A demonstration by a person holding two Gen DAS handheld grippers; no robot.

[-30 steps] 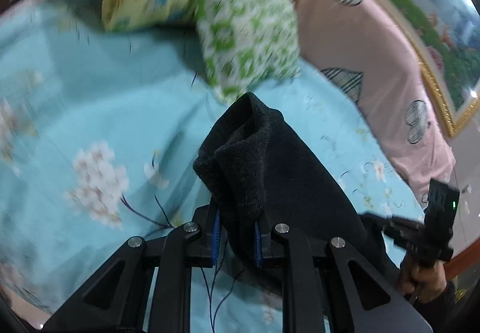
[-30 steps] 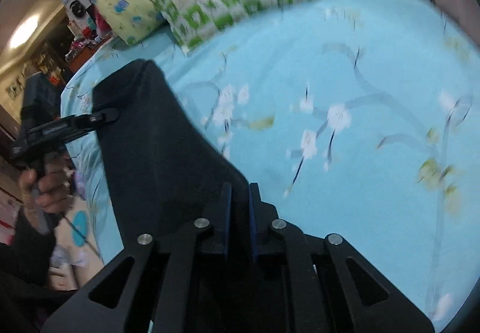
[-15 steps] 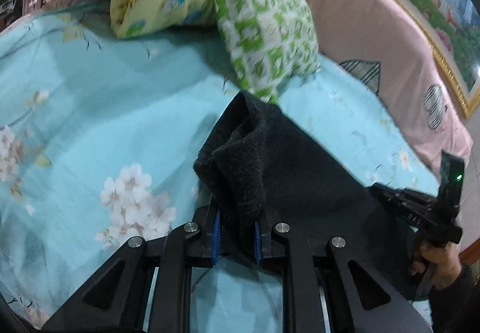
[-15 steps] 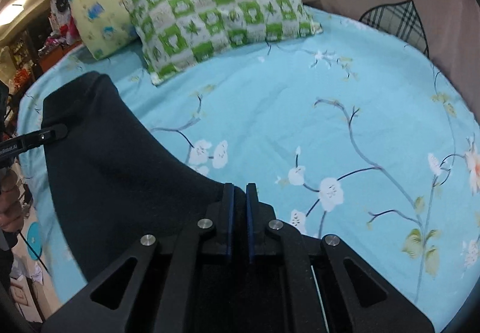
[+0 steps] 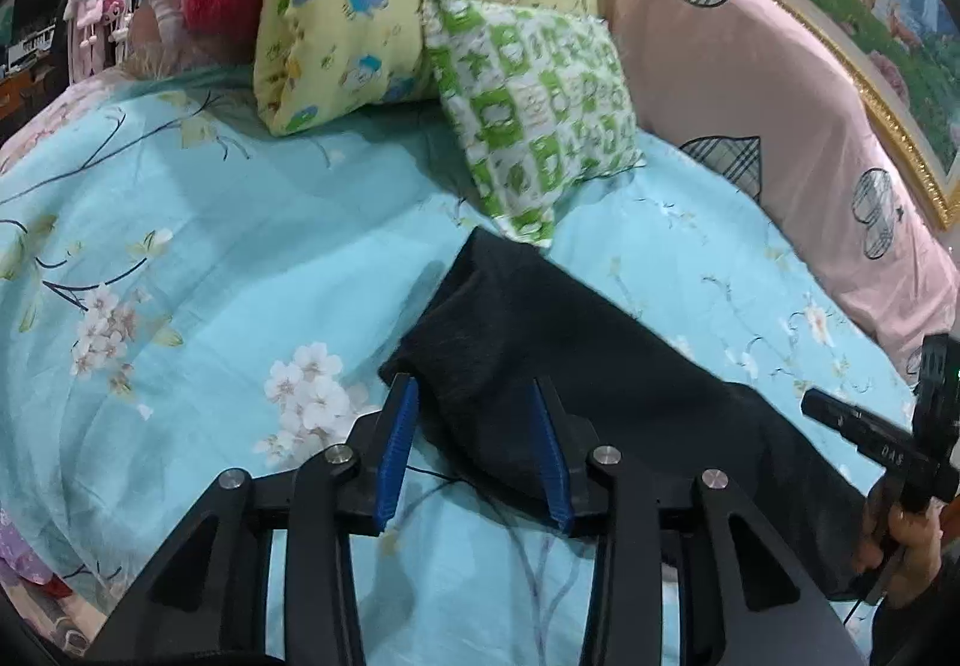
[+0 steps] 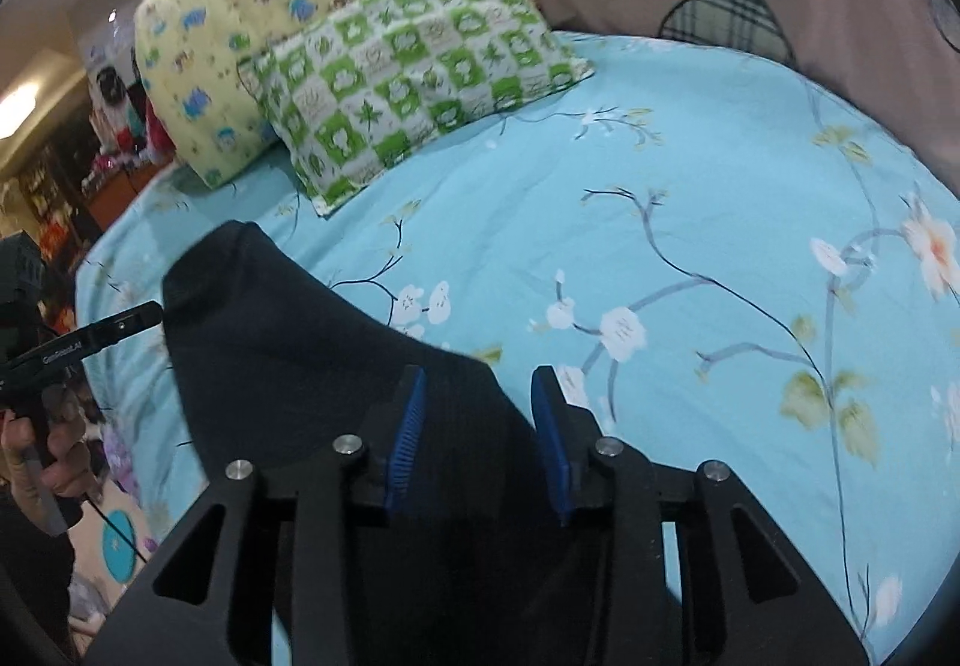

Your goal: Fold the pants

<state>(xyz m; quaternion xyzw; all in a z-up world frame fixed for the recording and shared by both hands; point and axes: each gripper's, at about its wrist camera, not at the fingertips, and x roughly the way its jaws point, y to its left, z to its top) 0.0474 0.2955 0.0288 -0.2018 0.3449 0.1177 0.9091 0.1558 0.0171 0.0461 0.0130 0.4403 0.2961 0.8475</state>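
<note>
Both tongs, left (image 5: 474, 426) and right (image 6: 477, 414), have just released the black pants (image 5: 570, 384), now lying flat on the floral bed (image 6: 690, 198); the dim room beyond probably holds shelves.

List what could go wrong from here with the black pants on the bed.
1. Both claws, left claw and right claw, have just been opening with the black pants lying between the blue pads; pulling back could drag the fold.
2. The pants' far corner sits near the green checked pillow; the next fold could snag it.
</note>
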